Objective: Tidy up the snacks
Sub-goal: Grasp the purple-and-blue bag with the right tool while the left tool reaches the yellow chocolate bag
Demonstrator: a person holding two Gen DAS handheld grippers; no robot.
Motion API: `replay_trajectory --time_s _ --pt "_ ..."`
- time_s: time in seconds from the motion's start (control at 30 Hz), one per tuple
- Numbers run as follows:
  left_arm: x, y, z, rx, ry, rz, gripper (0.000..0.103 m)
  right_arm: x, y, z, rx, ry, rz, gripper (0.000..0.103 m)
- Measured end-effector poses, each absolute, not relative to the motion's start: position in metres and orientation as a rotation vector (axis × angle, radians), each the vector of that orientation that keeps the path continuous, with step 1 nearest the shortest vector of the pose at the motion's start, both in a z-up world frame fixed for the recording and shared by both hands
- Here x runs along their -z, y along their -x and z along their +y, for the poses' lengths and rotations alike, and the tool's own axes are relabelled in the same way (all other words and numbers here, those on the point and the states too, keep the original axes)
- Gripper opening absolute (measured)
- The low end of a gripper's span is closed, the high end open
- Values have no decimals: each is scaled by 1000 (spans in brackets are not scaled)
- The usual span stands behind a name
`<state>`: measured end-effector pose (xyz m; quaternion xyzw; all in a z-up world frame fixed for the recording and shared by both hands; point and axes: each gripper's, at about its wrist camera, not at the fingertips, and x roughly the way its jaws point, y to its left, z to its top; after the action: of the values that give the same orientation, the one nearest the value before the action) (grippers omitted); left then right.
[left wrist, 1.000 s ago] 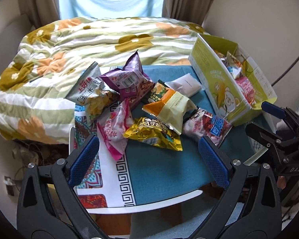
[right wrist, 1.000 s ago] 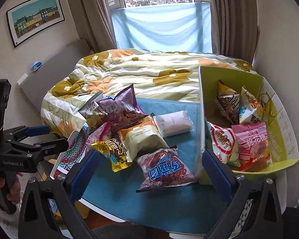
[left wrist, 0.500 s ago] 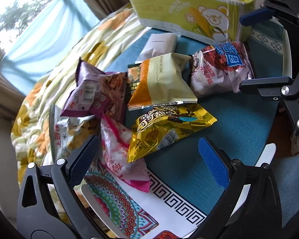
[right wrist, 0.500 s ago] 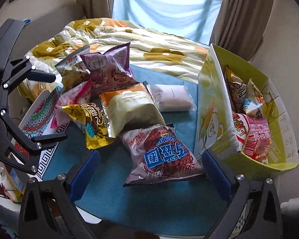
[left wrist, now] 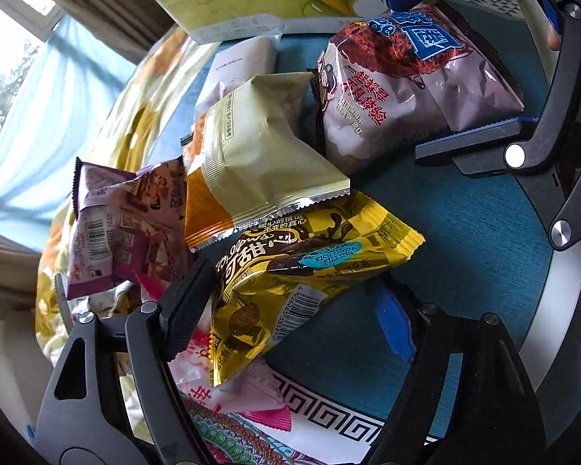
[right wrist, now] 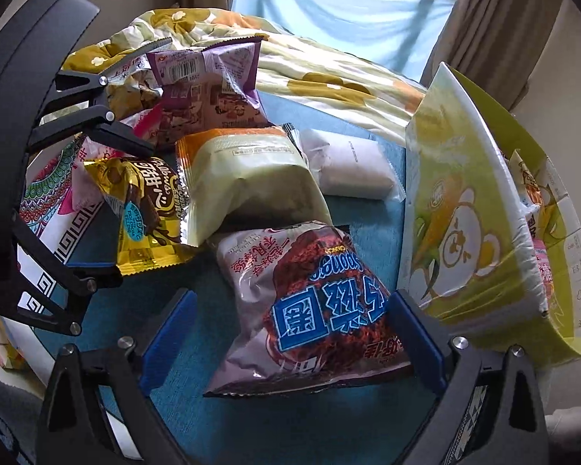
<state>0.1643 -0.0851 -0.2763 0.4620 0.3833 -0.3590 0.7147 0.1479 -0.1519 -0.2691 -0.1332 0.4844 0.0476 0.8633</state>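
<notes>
Several snack bags lie on a blue table mat. My left gripper [left wrist: 290, 317] is open, its jaws on either side of a yellow chocolate bag [left wrist: 298, 271]; it also shows in the right wrist view [right wrist: 108, 197], around the same bag [right wrist: 143, 209]. My right gripper [right wrist: 290, 341] is open around a pink-and-maroon bag [right wrist: 313, 302], which also shows in the left wrist view [left wrist: 399, 81] between the right gripper's fingers [left wrist: 472, 135]. A cream-and-orange bag [right wrist: 244, 186] and a purple bag [right wrist: 209, 93] lie behind.
A green cardboard box [right wrist: 468, 209] with snacks in it stands at the right. A white packet [right wrist: 352, 170] lies next to it. A patterned white mat [left wrist: 329, 418] covers the table's left edge. A bed with a floral quilt [right wrist: 329, 69] is behind the table.
Both grippers have come down and forward to the table. The left now straddles the yellow bag and the right straddles the pink-and-maroon bag. Both stay open.
</notes>
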Motion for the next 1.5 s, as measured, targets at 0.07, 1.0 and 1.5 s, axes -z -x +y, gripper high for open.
replay_trajectory --time_s 0.07,1.0,1.5 --pt "279 -168 -87 785 -1035 839 72 272 -148 -155 -87 264 1016 97" --pt "270 -146 -78 761 -938 922 62 294 -159 -171 -42 159 1054 72" --pt "222 -137 -59 668 -751 939 62 244 -127 -169 -42 64 1010 59"
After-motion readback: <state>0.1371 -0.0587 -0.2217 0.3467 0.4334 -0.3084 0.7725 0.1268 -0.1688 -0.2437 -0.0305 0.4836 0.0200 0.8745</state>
